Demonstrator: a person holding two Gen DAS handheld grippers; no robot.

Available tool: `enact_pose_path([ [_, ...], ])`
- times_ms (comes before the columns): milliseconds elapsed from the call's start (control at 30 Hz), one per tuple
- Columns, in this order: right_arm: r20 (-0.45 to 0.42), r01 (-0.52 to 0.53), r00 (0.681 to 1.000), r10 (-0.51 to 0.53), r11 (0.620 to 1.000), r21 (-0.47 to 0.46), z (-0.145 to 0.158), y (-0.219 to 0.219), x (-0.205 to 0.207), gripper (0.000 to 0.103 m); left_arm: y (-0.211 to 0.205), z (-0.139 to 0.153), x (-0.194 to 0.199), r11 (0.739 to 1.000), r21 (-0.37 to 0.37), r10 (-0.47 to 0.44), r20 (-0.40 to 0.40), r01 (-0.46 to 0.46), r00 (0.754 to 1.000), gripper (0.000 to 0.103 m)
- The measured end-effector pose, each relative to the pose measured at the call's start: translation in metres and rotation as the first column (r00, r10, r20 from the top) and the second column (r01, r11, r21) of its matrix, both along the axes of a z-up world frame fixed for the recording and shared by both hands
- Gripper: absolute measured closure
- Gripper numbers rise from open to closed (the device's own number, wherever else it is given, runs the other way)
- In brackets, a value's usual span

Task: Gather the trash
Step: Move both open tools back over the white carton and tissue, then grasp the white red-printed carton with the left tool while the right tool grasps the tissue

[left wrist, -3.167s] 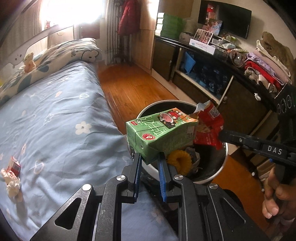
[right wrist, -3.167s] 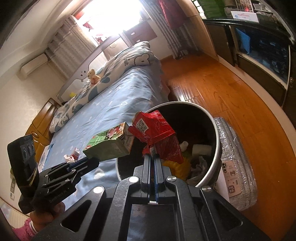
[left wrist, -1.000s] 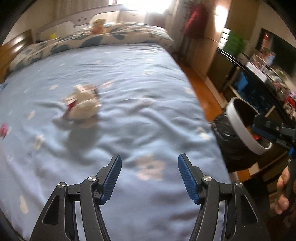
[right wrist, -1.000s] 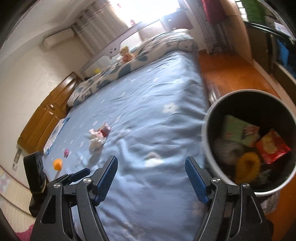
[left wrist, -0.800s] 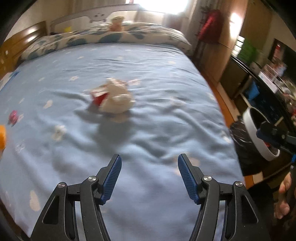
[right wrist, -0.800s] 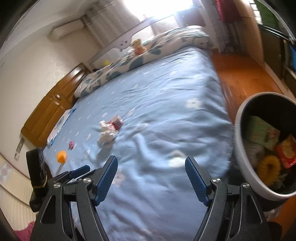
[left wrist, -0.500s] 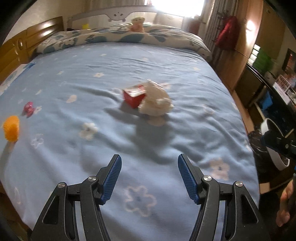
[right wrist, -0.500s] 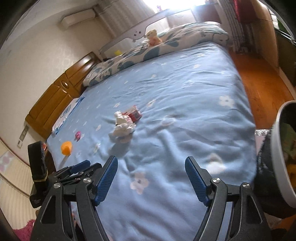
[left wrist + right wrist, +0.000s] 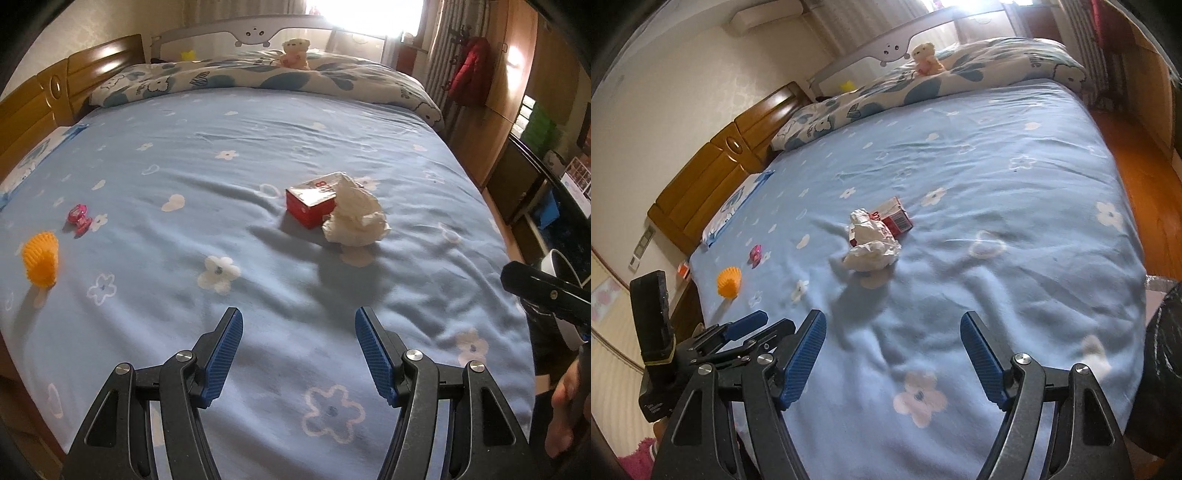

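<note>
Mid-bed, crumpled tissue half hides a red carton; my left tongs and right tongs gape, empty.

We are in a home bedroom: a wide bed under a blue flowered sheet fills our view, with a cartoon-print duvet rolled along the headboard and a teddy bear on top. We see curtains beside a bright window, a red jacket hanging, wooden wardrobes, and an air conditioner on the wall.
</note>
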State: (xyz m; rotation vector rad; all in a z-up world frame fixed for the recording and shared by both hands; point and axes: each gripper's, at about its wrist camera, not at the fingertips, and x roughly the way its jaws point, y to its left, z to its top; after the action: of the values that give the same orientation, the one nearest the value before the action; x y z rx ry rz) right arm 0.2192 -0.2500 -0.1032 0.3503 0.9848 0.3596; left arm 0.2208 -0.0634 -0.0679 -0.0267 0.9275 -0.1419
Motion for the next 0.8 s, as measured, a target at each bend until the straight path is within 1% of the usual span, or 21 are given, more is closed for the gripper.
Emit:
enact_pose_path([
  [467,-0.018,-0.013,1.000,0.013,1.000,-0.011,-0.018,0.028,0.044,0.026,0.017,-0.017,0.031,1.000,0.013,0.026,-0.021,-0.026,0.999,0.040],
  [667,-0.044,-0.006,0.999,0.005,1.000,-0.015,-0.031,0.038,0.068,0.026,0.023,-0.023,0.049,0.999,0.027,0.028,-0.030,-0.027,0.999,0.040],
  [800,-0.055,-0.025,0.998,0.023,0.999,-0.040,-0.040,0.046,0.080,0.027,0.024,-0.029,0.063,0.999,0.035,0.017,-0.043,-0.016,0.999,0.040],
])
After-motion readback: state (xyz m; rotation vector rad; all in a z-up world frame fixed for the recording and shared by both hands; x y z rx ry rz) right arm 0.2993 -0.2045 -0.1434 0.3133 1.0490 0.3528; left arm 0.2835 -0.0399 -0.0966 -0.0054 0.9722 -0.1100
